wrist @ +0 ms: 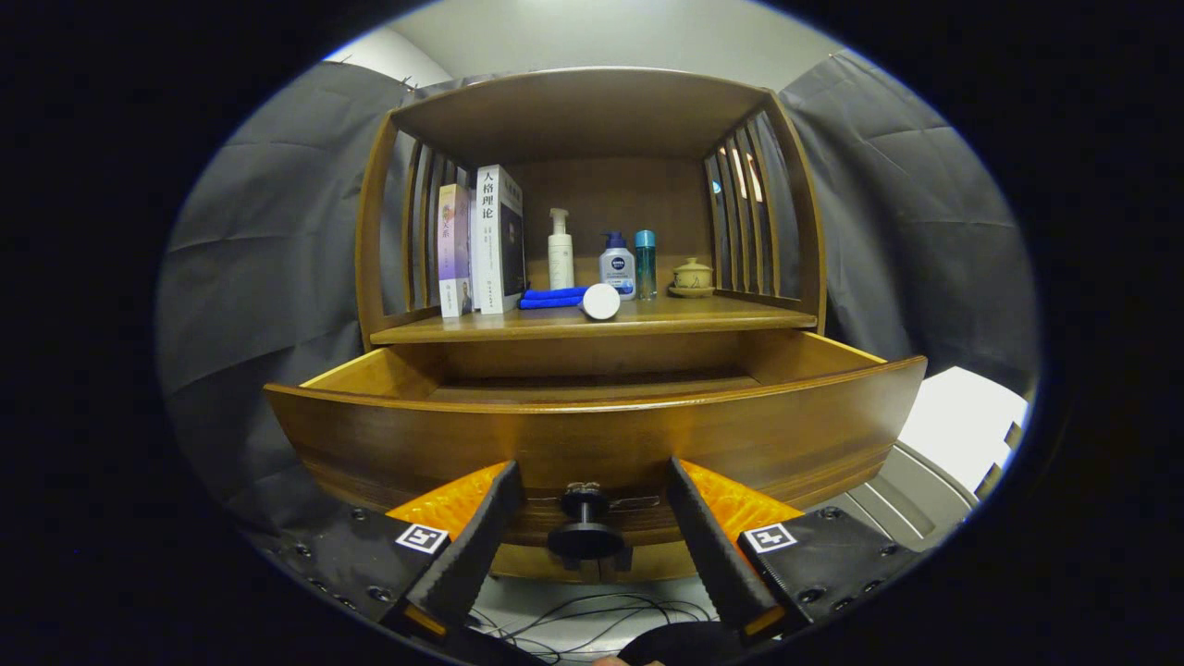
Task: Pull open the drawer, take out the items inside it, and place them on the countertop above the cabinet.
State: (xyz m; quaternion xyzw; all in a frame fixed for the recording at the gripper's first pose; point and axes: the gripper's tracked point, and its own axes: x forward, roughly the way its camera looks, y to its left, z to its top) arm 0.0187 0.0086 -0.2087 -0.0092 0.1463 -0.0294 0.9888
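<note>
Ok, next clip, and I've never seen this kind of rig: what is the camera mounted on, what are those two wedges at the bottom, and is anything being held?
The camera rides on a hand-held gripper that a person carries, and it looks forward along the gripper's two fingers; those are the wedges. The wide lens bends straight lines. The fingers stand open on either side of the drawer knob, with gaps on both sides, so nothing is held. The drawer is pulled out; its inside sits mostly behind its front panel, so I cannot tell what it contains. On the countertop above stand books, a pump bottle, two smaller bottles, a lidded pot, a blue cloth and a white round thing.
</note>
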